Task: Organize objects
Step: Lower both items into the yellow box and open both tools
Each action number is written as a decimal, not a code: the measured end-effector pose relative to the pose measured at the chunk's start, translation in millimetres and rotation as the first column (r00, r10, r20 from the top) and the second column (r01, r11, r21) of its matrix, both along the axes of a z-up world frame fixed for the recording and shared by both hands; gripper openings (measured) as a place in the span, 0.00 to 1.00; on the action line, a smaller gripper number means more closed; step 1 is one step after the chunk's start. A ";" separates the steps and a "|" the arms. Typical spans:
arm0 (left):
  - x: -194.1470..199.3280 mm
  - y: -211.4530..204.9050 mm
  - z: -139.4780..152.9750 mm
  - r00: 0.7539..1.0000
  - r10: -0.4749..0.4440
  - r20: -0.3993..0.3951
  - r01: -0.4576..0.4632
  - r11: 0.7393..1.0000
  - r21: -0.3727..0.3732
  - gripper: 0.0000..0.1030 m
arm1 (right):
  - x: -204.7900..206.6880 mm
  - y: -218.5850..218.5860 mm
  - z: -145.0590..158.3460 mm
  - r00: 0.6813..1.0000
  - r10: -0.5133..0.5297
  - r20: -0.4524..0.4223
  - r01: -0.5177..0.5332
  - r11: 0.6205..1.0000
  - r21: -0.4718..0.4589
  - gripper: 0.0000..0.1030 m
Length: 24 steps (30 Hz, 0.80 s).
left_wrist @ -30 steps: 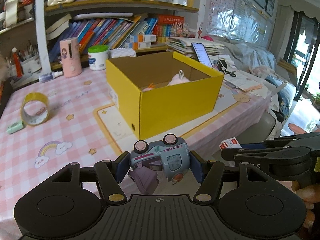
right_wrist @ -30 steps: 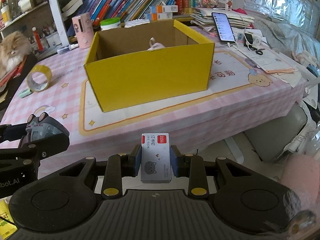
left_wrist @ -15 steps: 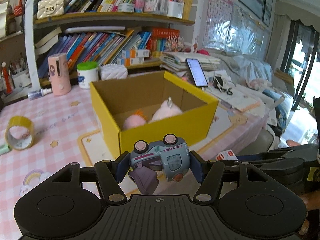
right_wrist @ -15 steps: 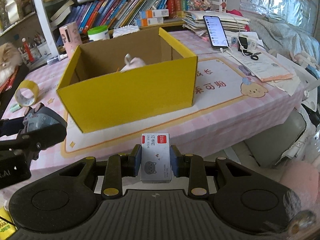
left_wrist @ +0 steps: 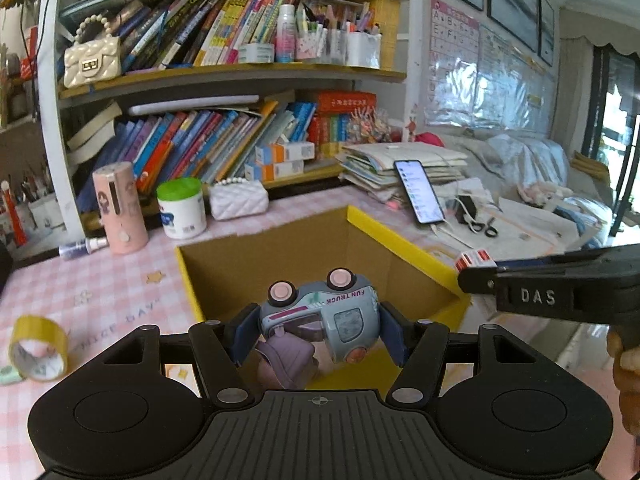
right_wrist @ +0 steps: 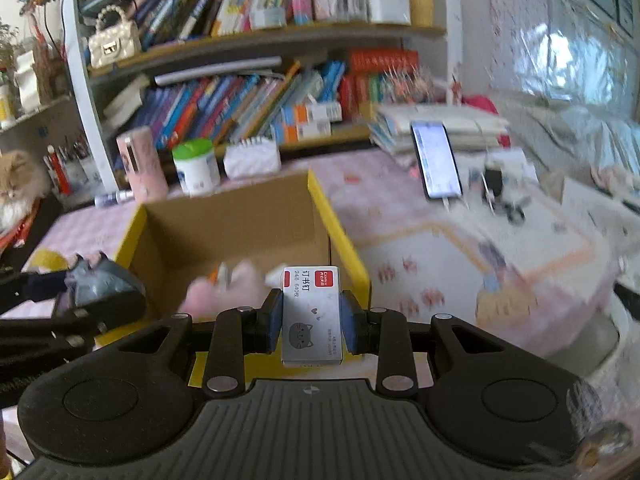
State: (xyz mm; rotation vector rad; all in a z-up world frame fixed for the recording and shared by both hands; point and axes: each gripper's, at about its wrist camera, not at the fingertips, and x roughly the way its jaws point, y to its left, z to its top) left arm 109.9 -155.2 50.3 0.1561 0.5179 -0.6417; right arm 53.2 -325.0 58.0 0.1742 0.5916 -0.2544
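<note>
Your left gripper (left_wrist: 318,322) clamps a glossy blue plastic toy truck (left_wrist: 320,312), upside down, lettered "FUN TRUCK", at lower centre over the yellow cardboard box (left_wrist: 404,246). Your right gripper (right_wrist: 311,320) pinches a flat grey staple box (right_wrist: 311,314) with a cat drawing and red label above the box's right wall.

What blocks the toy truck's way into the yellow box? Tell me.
Nothing visible. The left gripper holds the toy truck over the open yellow box; pink plush toys lie on its floor, with room left beside them.
</note>
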 end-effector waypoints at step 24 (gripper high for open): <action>58.4 -48.4 -50.1 0.985 0.129 -0.116 -0.110 0.981 0.159 0.61 | 162.1 -21.5 -54.5 0.898 0.361 -0.251 -0.388 0.919 -0.068 0.27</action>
